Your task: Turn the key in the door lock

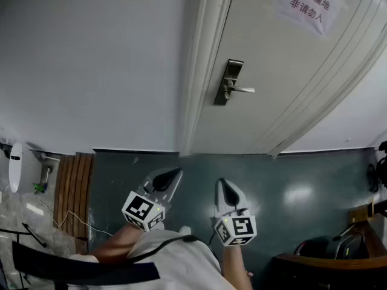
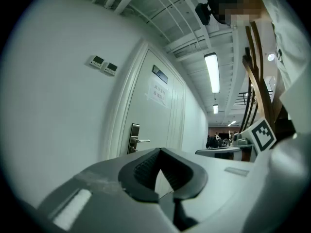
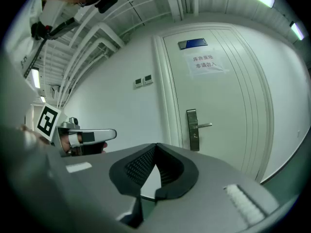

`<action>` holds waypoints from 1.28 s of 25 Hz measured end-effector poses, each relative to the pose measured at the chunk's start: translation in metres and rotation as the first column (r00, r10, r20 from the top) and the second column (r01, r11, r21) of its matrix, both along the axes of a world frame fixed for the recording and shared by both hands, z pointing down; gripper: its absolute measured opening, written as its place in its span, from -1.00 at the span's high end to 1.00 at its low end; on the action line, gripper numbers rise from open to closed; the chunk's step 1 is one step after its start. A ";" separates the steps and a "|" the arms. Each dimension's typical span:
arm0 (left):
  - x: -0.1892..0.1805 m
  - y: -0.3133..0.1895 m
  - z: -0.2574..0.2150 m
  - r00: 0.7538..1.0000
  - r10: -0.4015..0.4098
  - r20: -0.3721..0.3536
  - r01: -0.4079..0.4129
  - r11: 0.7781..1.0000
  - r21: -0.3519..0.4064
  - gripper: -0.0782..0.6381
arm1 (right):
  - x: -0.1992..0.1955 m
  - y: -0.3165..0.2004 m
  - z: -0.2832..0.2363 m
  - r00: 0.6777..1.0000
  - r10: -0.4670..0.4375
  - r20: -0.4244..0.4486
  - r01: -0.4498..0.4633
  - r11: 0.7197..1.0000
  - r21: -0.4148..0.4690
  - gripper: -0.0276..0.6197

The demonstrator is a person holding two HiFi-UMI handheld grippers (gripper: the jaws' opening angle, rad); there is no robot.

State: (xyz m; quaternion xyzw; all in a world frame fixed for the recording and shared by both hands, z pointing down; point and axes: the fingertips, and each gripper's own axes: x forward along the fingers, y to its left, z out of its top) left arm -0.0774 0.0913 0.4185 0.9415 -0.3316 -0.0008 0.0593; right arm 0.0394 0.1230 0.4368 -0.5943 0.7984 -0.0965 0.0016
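Nearest the head camera, at the bottom of the frame, the grey left gripper (image 1: 174, 175) and the grey right gripper (image 1: 222, 185) sit side by side over the dark teal floor (image 1: 278, 189), a narrow strip of floor between them. Each carries its black-and-white marker cube. In its own view each claw is pressed together at the tips, with nothing pinched between the dark ribbed pads (image 3: 138, 166).

The task's silver metal lock plate (image 1: 227, 82) is in the upper middle of the head view, well apart from both grippers, on the left edge of the pale panelled door (image 1: 296, 77). Its lever handle (image 1: 243, 90) points right. Open floor lies between the grippers and the door's lower edge.

Just left of the plate runs the white door frame (image 1: 196, 71), then the plain white wall (image 1: 91, 59). At the lower left are brown wooden slats (image 1: 72, 189); dark furniture (image 1: 326, 261) fills the lower right corner.

The head view shows a white paper notice (image 1: 309, 6) on the door at upper right. The right gripper view adds a blue sign (image 3: 192, 43) over the door and two small wall panels (image 3: 143, 80) left of the frame. The left gripper view alone shows a lit ceiling lamp (image 2: 212, 72) and a long room beyond the door.
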 end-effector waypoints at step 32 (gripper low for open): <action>0.046 0.024 0.012 0.998 -0.050 0.027 0.050 0.999 -0.004 0.77 | 0.067 0.021 0.024 0.998 0.002 0.062 -0.001 1.000 -0.019 0.89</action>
